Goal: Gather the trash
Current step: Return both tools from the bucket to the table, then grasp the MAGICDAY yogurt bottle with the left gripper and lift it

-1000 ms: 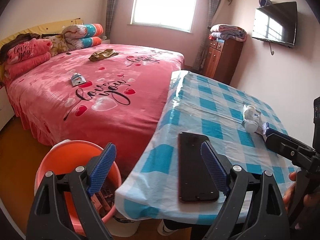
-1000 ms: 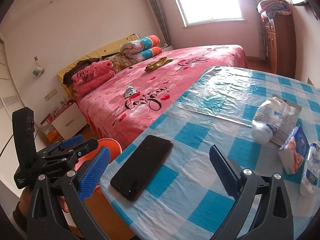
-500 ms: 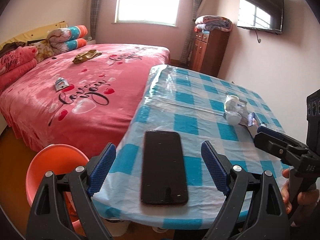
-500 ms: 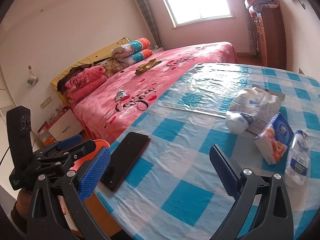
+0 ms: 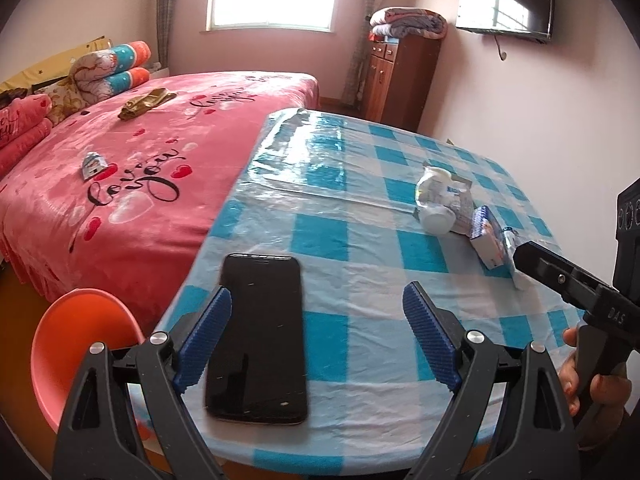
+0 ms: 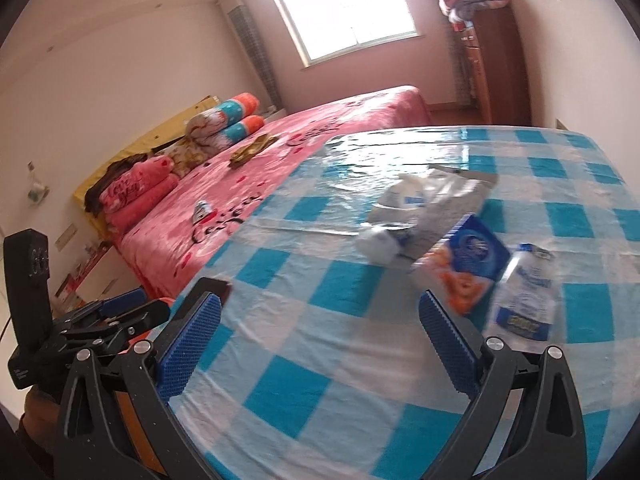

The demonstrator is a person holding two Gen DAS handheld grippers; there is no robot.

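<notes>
The right claw [image 6: 318, 342] gapes empty over the checked tablecloth [image 6: 320, 320], near a blue carton [image 6: 466, 264] and bottle [image 6: 524, 300].

the tabletop [image 5: 360, 272] wears a blue-and-white checked cloth under a glossy clear sheet. near its left edge lies a flat black glass phone [image 5: 258, 332]. at the right, a blue-and-orange printed carton [image 6: 466, 268] and a clear plastic bottle with a blue-and-yellow label [image 6: 524, 300]. the bed [image 5: 132, 184] at the left is pink with red hearts and black script. an orange plastic bin [image 5: 80, 344] stands near left.
</notes>
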